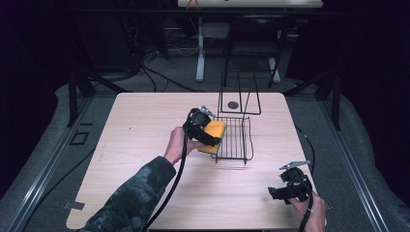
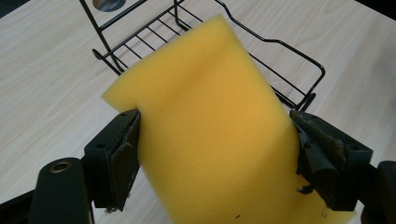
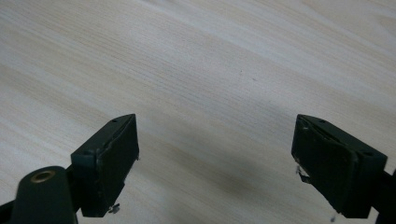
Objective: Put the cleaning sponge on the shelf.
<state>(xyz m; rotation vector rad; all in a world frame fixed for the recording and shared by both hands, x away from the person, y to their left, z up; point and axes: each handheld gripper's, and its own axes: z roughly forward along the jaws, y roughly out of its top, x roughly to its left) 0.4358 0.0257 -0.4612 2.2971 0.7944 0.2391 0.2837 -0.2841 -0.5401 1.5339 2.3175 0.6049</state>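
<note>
Beside the wire rack (image 1: 234,137), my left gripper (image 1: 209,133) pinches the yellow sponge (image 2: 210,126); my right gripper (image 3: 215,158) hangs spread above the table (image 3: 210,56).

The sponge (image 2: 210,126) was yellow foam, matt and finely pored. The rack (image 1: 235,137) was thin black wire, probably coated metal, faintly glossy. The bench (image 1: 145,183) showed pale, smooth wood grain. The left hand-held gripper (image 2: 215,154) had 2 matt black pads, scuffed.
</note>
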